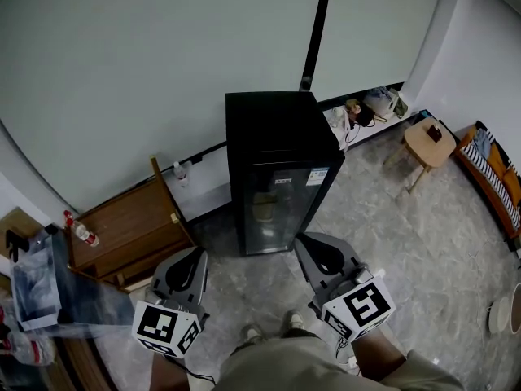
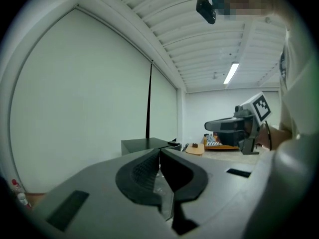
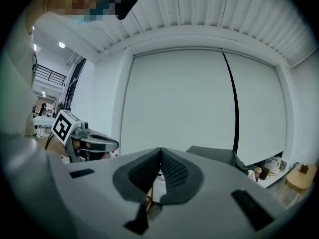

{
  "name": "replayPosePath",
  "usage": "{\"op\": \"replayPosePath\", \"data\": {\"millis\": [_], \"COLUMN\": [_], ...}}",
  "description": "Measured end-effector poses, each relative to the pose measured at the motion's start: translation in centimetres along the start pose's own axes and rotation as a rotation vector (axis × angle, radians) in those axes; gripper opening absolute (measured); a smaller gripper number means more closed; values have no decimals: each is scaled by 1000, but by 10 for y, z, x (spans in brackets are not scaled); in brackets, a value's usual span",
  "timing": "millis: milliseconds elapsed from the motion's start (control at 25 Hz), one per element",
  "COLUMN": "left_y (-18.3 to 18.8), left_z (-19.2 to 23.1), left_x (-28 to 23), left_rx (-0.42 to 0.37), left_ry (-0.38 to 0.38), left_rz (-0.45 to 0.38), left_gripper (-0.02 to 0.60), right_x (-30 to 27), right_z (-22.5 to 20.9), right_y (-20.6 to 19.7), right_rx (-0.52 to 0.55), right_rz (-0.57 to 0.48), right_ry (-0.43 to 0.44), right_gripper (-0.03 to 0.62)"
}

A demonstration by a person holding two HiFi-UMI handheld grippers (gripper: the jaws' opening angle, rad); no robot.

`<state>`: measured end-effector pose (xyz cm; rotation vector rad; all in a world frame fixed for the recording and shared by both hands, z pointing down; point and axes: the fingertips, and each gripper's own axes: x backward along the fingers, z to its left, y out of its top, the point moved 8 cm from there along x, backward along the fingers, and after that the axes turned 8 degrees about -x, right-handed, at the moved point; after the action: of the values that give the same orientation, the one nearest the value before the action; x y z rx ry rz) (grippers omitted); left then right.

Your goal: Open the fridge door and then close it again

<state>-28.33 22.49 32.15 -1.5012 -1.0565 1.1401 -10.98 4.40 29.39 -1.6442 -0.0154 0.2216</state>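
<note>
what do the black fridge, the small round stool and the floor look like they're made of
The black fridge: casing looks like matte painted metal or plastic; its door seems glass, since it reflects and shows dim shapes inside. The small round stool: light wood, pale tan top and legs. The floor: polished grey stone or tile, marbled veining with a soft sheen.
</note>
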Motion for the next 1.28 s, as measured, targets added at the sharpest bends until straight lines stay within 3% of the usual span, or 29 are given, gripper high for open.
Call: {"op": "replayPosePath", "data": {"millis": [200,440,600,720,920,1280], "left_y": [4,12,19,23,31,47], "left_z": [-4,-5,-7,-9,3,36], "left_x": [-16,-37,-52,-63,-83,-123], "left_rx": [-4,-14,27,48,18,-56], "left_ry": [-48,-35,-64,-67,-57,-74], "left_rz": [-28,-36,-50,-73,-100,-145], "left_gripper": [9,11,14,79,141,195], "right_x": [-7,-16,-21,-24,-32,-59], "right_z": [-20,-44,-60,-70,-89,-115], "right_y": [1,1,2,1,0,-5], "right_rx": [15,12,11,10,-7,-38], "right_rz": [5,5,7,10,12,22], "right_ry": [2,28,42,54,60,73], "right_gripper": [-12,-11,-11,-11,-11,-11]}}
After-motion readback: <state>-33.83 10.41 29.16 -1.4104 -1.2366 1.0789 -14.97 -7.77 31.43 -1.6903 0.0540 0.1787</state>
